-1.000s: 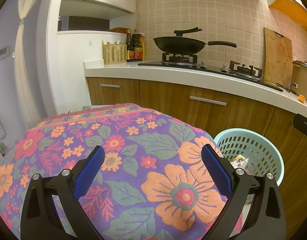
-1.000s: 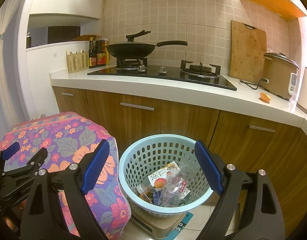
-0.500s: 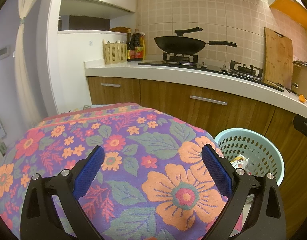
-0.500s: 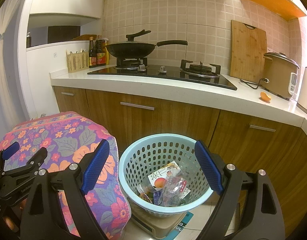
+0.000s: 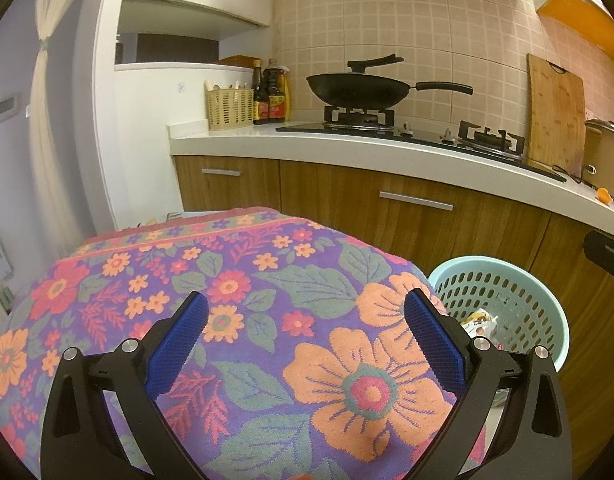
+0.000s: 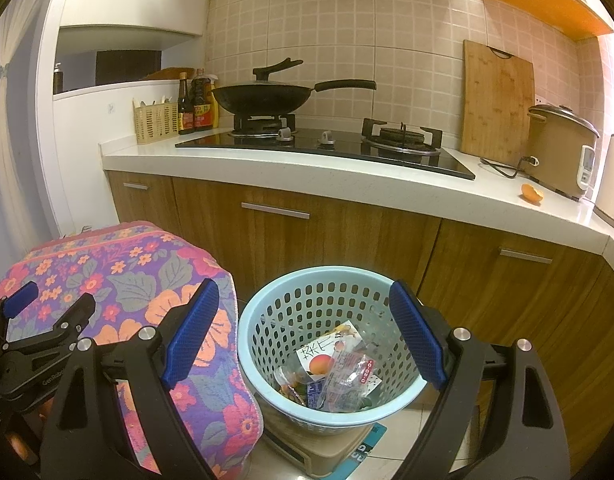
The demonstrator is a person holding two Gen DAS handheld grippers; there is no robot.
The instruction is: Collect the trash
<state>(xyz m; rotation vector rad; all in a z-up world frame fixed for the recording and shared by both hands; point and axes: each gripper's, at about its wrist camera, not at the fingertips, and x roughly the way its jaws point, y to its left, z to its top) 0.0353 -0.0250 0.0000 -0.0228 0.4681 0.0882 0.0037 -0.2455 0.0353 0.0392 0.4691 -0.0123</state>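
Trash wrappers lie inside the light-blue perforated basket, lower centre of the right wrist view, just beside the floral cloth. Right gripper stands wide apart, empty, above it. Left gripper likewise spread, holding nothing.

Black gripper frames, ribbed blue pads, silver screws

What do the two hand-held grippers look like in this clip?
Both match: the left hand-held gripper and right hand-held gripper have matte black triangular frames with cut-out openings, silver round screws, and flat blue ribbed pads. Small pale lettering marks the left one's frame in the right wrist view. No sleeves or cables show.
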